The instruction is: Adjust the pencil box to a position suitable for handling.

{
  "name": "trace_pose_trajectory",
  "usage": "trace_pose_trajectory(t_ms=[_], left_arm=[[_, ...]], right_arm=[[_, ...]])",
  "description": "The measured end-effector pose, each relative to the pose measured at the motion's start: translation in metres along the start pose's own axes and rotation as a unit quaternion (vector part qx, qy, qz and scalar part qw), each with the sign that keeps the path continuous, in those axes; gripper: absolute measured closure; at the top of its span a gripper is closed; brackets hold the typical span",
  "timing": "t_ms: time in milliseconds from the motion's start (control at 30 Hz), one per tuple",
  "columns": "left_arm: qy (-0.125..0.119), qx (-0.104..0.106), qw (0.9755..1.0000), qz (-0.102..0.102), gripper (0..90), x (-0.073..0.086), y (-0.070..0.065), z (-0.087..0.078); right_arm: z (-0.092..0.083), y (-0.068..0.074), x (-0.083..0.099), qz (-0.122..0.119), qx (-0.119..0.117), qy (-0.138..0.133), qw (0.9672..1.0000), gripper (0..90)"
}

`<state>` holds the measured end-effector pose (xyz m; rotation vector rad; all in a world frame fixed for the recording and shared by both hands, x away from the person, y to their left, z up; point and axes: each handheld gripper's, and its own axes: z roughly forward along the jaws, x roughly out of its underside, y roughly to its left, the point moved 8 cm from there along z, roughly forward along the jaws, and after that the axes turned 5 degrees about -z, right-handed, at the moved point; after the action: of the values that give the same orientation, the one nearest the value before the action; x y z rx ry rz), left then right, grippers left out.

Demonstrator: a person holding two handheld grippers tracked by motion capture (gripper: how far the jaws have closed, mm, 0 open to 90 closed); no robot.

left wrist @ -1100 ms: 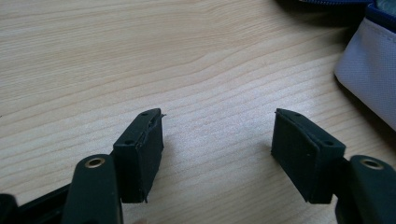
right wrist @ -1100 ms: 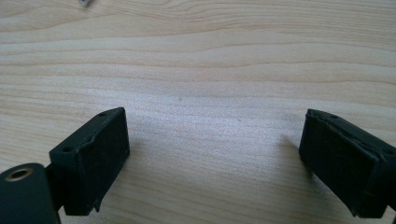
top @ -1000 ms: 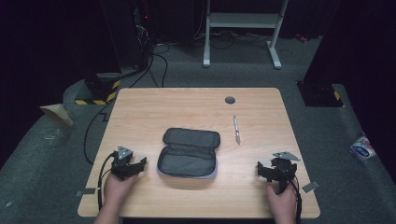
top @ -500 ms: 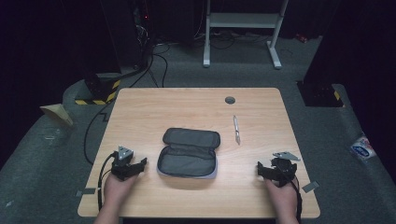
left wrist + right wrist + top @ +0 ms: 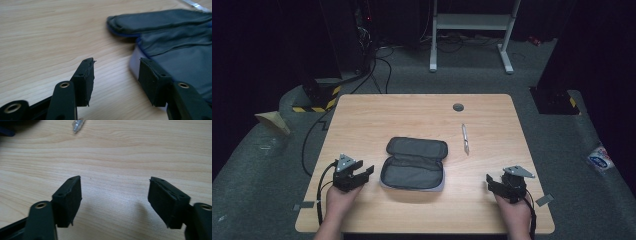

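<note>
A dark grey pencil pouch [image 5: 414, 162] lies unzipped and spread open at the middle of the wooden table [image 5: 382, 115]. A silver pen [image 5: 466, 138] lies to its right. My left gripper [image 5: 368, 172] is just left of the pouch, pointing at it. Its jaws have just been closing and stand open with nothing between them. In the left gripper view the gripper [image 5: 117, 80] hovers over bare wood beside the pouch's [image 5: 175, 45] edge. My right gripper [image 5: 488, 183] rests near the front right. Its jaws [image 5: 115, 200] have also been closing and stay open, with nothing between them. The pen tip [image 5: 78, 125] lies beyond.
A round cable grommet [image 5: 458, 107] sits near the table's far edge. Black cables [image 5: 319, 130] trail off the left side onto the grey floor. A white desk frame [image 5: 472, 30] stands beyond the table. A blue and white packet [image 5: 601, 160] lies on the floor at right.
My left gripper has risen slightly off the table near the pouch. The right hand has stayed in place. The pouch and pen have not moved.
</note>
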<state>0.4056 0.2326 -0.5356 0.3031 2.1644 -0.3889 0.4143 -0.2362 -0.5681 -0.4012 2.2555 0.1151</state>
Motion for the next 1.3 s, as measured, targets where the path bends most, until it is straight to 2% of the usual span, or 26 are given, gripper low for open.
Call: trace_pose_trajectory(t_ms=[167,300,400,467,600,700,933,1300], left_arm=[[-0.001,0.027,0.9996,0.013,45.6,-0.003,-0.021,-0.001],[0.017,0.042,0.9984,0.034,45.2,0.001,-0.039,0.006],[0.033,0.058,0.997,0.04,48.5,0.007,-0.05,0.012],[0.042,0.058,0.9958,0.057,50.7,0.011,-0.059,0.015],[0.044,0.07,0.9946,0.064,54.3,0.013,-0.068,0.016],[0.044,0.077,0.9929,0.08,54.3,0.014,-0.079,0.016],[0.043,0.078,0.9916,0.094,55.4,0.014,-0.085,0.016],[0.04,0.067,0.9924,0.095,56.7,0.014,-0.081,0.017]], right_arm=[[-0.005,0.006,-0.003,-0.007,0.002,-0.017,0.9998,34.8],[-0.005,0.011,-0.003,-0.01,0.0,-0.019,0.9998,35.6],[-0.003,0.016,-0.002,-0.017,-0.009,-0.016,0.9997,37.4],[-0.003,0.022,-0.002,-0.026,-0.016,-0.015,0.9994,38.7],[-0.002,0.027,-0.002,-0.034,-0.022,-0.013,0.9991,39.3],[-0.001,0.029,-0.001,-0.038,-0.025,-0.01,0.9989,39.5],[0.0,0.028,0.0,-0.035,-0.026,-0.008,0.999,39.6],[0.0,0.028,0.001,-0.038,-0.031,-0.006,0.9988,39.4]])
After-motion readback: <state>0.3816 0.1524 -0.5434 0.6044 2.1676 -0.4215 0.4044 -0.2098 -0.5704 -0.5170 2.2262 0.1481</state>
